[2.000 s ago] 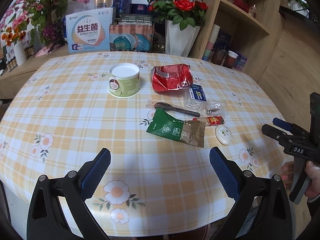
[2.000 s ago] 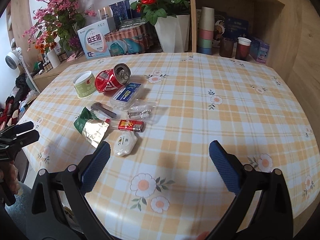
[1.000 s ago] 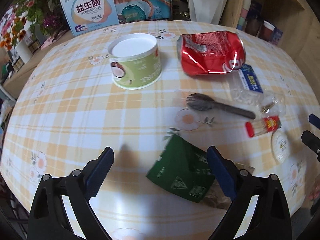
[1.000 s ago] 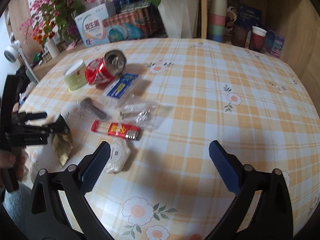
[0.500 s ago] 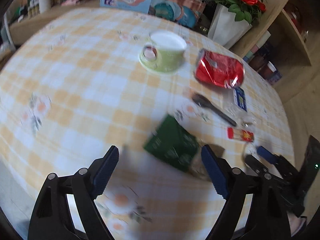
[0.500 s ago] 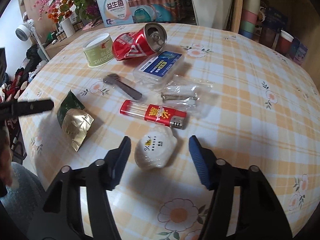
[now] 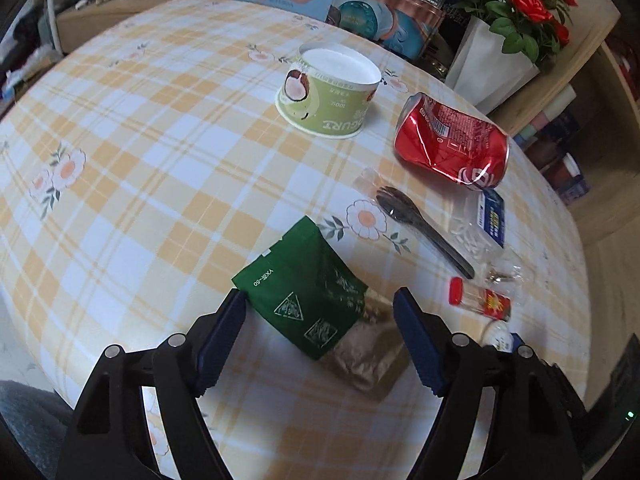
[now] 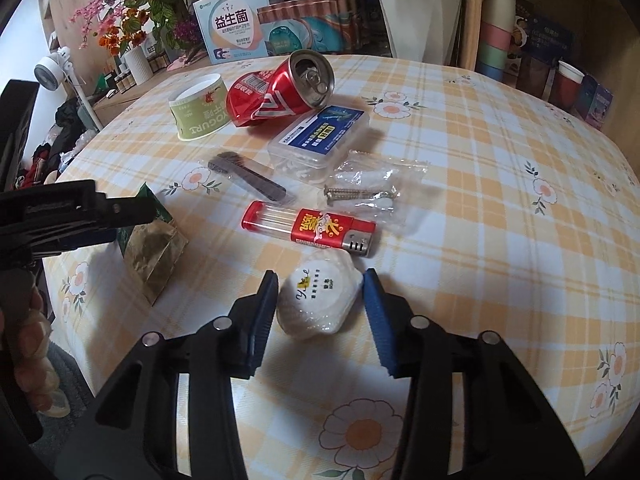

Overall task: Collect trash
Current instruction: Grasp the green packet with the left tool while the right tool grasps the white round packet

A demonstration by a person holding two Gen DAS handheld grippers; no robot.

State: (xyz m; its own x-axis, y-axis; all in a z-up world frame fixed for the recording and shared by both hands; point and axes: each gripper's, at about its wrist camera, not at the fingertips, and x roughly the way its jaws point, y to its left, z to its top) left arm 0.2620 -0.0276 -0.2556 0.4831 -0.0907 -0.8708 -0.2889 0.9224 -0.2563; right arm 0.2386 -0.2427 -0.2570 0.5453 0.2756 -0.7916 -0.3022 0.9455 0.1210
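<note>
The table (image 7: 132,152) fills both views, its checked cloth strewn with trash: a crushed can (image 7: 452,148) at upper right of the left view, a yogurt cup (image 7: 330,92) at top centre, a clear box (image 8: 320,142), a lighter (image 8: 312,229) and a spoon (image 7: 420,228) mid-frame.

The step in hand looks like a double pickup. At lower centre of the left view, the left gripper (image 7: 320,332) straddles the green packet (image 7: 308,304); its jaws are closing, one pad at the packet's corner, the other not yet on it. At lower centre of the right view, the right gripper (image 8: 320,308) brackets the white shell-shaped packet (image 8: 318,300), jaws closing, pads just beside it.

Next, each should probably finish clamping, then lift clear. No bin shows.
</note>
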